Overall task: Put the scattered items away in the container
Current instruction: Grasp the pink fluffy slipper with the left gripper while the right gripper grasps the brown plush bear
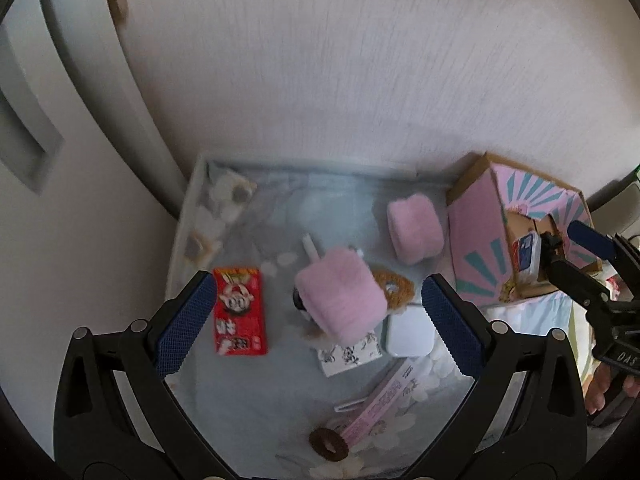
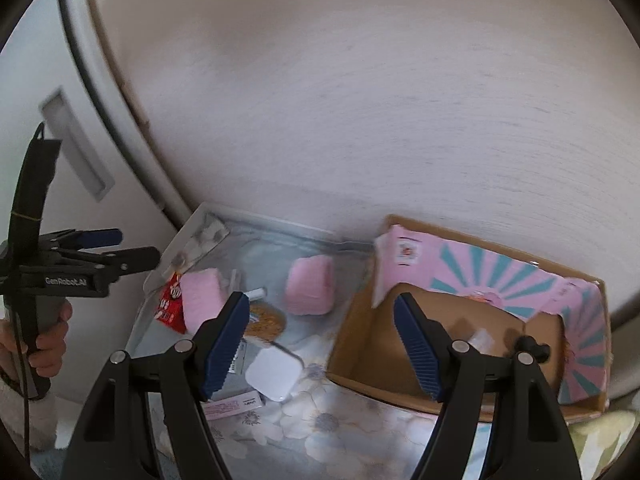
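Your left gripper [image 1: 318, 312] is spread wide with nothing between its pads; it hangs over the table [image 1: 256, 400], above a pink pouf [image 1: 340, 300] that lies between the fingers as the camera sees it, not touched. A red packet [image 1: 240, 312] lies just beside its left finger, a white case [image 1: 408, 336] near its right one, and a brown ring [image 1: 328, 444] lies nearer the camera. A second pink pouf [image 1: 414, 230] sits further back, near the box [image 1: 476, 240].

Your right gripper [image 2: 320, 344] is also spread, holding nothing. It points at the near wall of the box [image 2: 360, 360], which stands open at the right end of the table [image 2: 320, 420] with a few small things inside. The white case [image 2: 272, 374] lies just left of the box, between the fingers in view
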`<state>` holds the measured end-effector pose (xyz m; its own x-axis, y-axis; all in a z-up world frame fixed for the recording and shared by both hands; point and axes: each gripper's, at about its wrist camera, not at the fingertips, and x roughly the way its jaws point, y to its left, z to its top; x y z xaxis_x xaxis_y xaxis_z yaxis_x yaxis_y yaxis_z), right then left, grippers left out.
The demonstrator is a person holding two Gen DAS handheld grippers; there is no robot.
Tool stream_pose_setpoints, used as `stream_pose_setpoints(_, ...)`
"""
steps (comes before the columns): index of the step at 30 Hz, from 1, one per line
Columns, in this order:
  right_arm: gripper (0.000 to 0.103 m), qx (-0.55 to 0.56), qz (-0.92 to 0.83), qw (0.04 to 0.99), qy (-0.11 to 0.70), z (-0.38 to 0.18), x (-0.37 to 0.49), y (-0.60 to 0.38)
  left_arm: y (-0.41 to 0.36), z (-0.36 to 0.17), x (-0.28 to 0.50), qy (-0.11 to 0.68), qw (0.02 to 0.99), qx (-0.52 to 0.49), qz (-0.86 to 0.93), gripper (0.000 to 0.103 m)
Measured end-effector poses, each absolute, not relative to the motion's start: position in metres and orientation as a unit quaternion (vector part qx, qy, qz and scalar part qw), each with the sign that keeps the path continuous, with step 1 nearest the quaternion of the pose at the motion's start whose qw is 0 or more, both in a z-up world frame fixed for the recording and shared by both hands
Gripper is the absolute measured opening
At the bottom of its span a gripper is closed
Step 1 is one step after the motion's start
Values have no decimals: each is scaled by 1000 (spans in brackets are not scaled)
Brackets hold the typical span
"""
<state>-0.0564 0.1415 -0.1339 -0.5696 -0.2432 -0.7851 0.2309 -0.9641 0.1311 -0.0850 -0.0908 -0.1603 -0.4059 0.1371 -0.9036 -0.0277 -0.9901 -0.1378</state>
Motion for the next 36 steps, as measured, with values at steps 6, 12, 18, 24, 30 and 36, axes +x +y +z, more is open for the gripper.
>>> stream_pose_setpoints(6,71,467,-869,159,24,-155,-63,120,-86,-197,-90,-63,53,-578,812,102)
stream_pose_setpoints(12,71,490,-846,200,56,-178,-73,99,-88,-222,-98,-96,53,-599,793,102)
stream_pose_setpoints(18,71,525,-810,249,77,-207,-88,80,-88,-240,-102,-121,50,-614,778,102)
stream_pose_setpoints(24,71,547,-782,279,108,-230,-97,69,-92,-247,-105,-132,39,-614,777,102)
stream_pose_setpoints(30,84,543,-782,272,143,-238,-104,60,-100,-243,-106,-137,40,-605,784,97)
stream_pose_setpoints(36,84,541,-769,300,160,-233,-101,54,-102,-245,-106,-149,58,-606,779,80)
